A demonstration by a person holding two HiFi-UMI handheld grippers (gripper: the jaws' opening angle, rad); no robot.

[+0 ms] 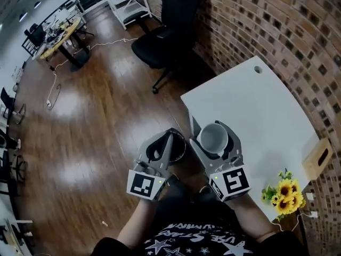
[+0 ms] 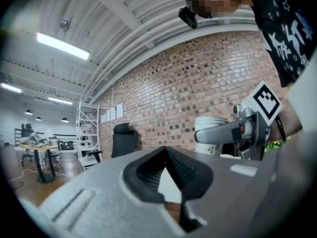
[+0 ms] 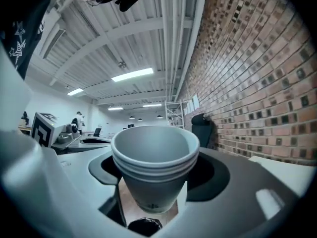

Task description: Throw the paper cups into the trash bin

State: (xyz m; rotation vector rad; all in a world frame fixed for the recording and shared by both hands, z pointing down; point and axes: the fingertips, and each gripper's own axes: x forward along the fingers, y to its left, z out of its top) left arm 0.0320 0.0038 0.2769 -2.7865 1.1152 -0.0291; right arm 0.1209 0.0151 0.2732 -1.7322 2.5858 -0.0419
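A stack of white paper cups (image 1: 213, 137) sits upright between the jaws of my right gripper (image 1: 212, 125), which is shut on it just off the near left edge of the white table (image 1: 266, 105). In the right gripper view the paper cups (image 3: 156, 167) fill the centre, and the dark rim of the trash bin (image 3: 143, 228) shows below them. My left gripper (image 1: 171, 135) hovers beside it on the left, shut and holding nothing, partly covering the trash bin (image 1: 181, 149) on the floor. From the left gripper view the cups (image 2: 212, 133) appear at the right.
A black office chair (image 1: 165, 31) stands on the wooden floor beyond the table. Sunflowers (image 1: 285, 192) and a wooden box (image 1: 318, 159) sit at the table's right end. A brick wall (image 1: 277, 20) runs behind the table. A cable lies on the floor at far left.
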